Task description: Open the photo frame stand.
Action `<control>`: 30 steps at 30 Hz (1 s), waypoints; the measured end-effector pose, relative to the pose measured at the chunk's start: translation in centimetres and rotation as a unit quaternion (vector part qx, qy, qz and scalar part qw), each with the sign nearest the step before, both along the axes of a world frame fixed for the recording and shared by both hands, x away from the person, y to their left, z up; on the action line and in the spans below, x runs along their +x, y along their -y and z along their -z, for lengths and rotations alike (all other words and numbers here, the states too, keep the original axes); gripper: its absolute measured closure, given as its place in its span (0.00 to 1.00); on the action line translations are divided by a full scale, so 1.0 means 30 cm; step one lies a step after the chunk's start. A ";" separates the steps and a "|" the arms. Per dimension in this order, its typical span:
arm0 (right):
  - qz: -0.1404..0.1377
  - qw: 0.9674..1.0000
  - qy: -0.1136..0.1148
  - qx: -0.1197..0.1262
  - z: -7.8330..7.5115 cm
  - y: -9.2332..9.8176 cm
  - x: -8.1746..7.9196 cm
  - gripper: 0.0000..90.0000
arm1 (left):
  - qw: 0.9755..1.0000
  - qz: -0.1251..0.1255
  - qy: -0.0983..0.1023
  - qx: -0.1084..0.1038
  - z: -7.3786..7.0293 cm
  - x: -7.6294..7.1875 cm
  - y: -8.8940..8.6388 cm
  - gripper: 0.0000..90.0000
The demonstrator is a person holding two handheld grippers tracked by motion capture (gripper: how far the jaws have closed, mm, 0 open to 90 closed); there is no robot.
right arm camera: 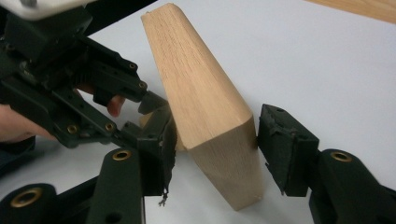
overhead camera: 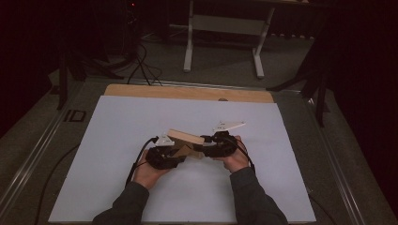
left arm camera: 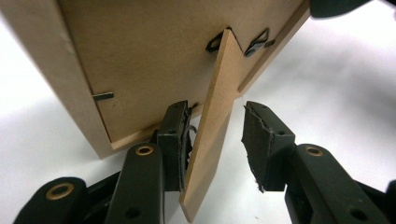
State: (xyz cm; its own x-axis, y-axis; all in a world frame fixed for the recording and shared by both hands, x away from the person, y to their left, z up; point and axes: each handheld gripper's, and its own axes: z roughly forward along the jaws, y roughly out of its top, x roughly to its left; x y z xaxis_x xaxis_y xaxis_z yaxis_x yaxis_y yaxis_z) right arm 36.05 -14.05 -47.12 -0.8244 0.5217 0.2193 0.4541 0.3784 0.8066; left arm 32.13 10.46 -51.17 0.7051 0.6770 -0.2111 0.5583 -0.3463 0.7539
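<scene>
Nearest the person, the left gripper is standing spread around the frame's fold-out stand: one pad is lying against the stand and the other is hanging clear of it. If these jaws are closing off-centre or twisting, they are risking bending the thin stand or tearing it at its hinge. Just beyond, the right gripper is straddling the edge of the picture frame, a pad lying on either side; whether they are truly pressing I cannot tell. With so loose a hold on a smooth, rounded edge, the frame is likely sliding free or tipping over onto the white table sheet, face down.

The frame is sitting tilted between the two grippers, near the middle of the sheet and towards the person's side. It is showing as pale, thick wood with rounded corners. Its brown backing board is facing the left gripper, a small metal tab is holding it in, and a dark hanger is sitting beside the top of the stand
</scene>
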 end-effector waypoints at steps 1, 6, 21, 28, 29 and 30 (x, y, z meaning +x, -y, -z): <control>0.001 1.000 0.000 0.002 0.002 0.001 -0.002 0.51 | 1.000 0.001 -0.004 -0.006 -0.001 -0.001 -0.006 0.68; -0.003 1.000 -0.001 0.006 0.009 0.004 -0.019 0.49 | 0.998 0.007 -0.032 -0.044 0.009 -0.002 -0.036 0.68; -0.011 1.000 0.008 -0.006 0.018 -0.008 -0.067 0.44 | 0.997 0.010 -0.040 -0.058 0.029 -0.039 -0.082 0.67; -0.016 1.000 0.008 -0.017 0.023 -0.017 -0.087 0.39 | 0.997 0.011 -0.044 -0.062 0.042 -0.054 -0.097 0.66; -0.015 1.000 0.009 -0.021 0.025 -0.019 -0.091 0.40 | 0.997 0.010 -0.045 -0.062 0.042 -0.056 -0.097 0.66; -0.012 1.000 0.010 -0.024 0.025 -0.020 -0.093 0.40 | 0.997 0.009 -0.043 -0.063 0.043 -0.058 -0.099 0.66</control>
State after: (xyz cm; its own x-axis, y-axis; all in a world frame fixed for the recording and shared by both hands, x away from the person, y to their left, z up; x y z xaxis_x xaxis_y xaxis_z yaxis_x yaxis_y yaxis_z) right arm 33.26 -13.45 -47.88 -0.8413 0.5107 0.1773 0.4276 0.4281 0.7962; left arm 30.39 13.43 -52.46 0.6927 0.6280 -0.3547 0.6174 -0.2620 0.7418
